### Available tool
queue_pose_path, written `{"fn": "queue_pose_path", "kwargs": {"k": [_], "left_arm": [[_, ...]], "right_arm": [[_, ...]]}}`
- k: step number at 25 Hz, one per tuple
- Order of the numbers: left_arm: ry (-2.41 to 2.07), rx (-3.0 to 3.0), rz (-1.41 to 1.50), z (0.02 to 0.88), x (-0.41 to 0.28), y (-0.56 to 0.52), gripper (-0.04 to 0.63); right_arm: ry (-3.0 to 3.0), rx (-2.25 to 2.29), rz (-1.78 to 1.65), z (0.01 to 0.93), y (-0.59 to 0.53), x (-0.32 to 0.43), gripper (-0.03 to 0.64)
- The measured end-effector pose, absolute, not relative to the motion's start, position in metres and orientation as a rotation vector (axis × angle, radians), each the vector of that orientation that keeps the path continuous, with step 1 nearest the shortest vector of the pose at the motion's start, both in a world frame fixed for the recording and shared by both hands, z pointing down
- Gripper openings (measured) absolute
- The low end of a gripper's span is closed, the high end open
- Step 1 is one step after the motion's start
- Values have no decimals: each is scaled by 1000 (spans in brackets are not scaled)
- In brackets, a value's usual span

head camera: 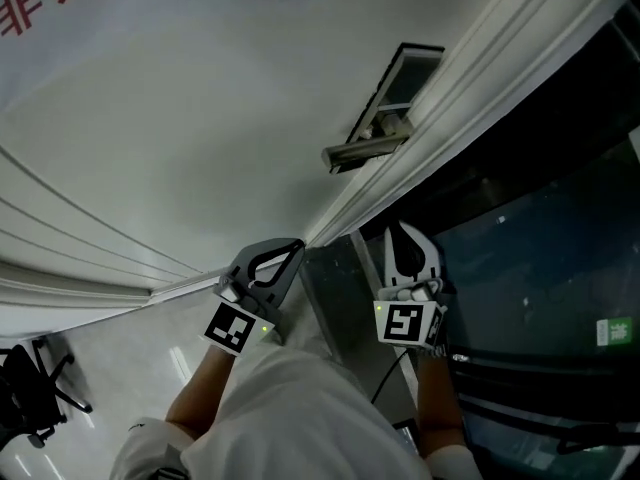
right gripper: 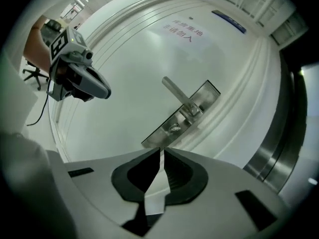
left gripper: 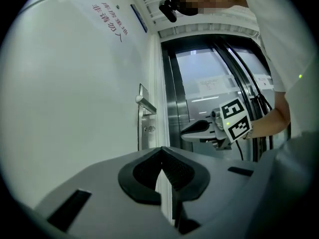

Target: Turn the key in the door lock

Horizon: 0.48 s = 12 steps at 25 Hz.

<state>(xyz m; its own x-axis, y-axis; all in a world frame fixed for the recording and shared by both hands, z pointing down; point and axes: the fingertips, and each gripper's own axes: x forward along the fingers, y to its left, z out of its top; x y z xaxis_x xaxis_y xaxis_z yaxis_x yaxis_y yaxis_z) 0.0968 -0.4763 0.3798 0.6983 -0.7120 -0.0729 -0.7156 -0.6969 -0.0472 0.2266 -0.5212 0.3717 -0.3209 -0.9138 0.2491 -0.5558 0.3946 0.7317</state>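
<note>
Right gripper view: right tongs (right gripper: 162, 152) clenched empty, aimed at the key (right gripper: 173, 128) seated in the lock plate (right gripper: 158, 135) by the door's (right gripper: 124, 59) latch edge, likely lining up. Left tongs (left gripper: 160, 151) clenched empty too.

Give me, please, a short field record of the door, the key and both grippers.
door: white, red lettering
handle: metal lever on a lock plate
key: in the plate below the handle, nothing touching it
left gripper: jaws together, empty, away from the lock
right gripper: jaws together, empty, away from the lock
</note>
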Motion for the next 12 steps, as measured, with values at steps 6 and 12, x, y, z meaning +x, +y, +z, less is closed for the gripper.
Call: {"fn": "queue_pose_path", "kwargs": {"k": [6,12], "left_arm": [[1108,-2770,54,359,94,-491,3],[1095,-2747,28,353,89,-492,3]], "right_arm": [[-1789,1142,-924,356,-568,210,94],[-1538,1001,-1194,354,-601,198,120]]}}
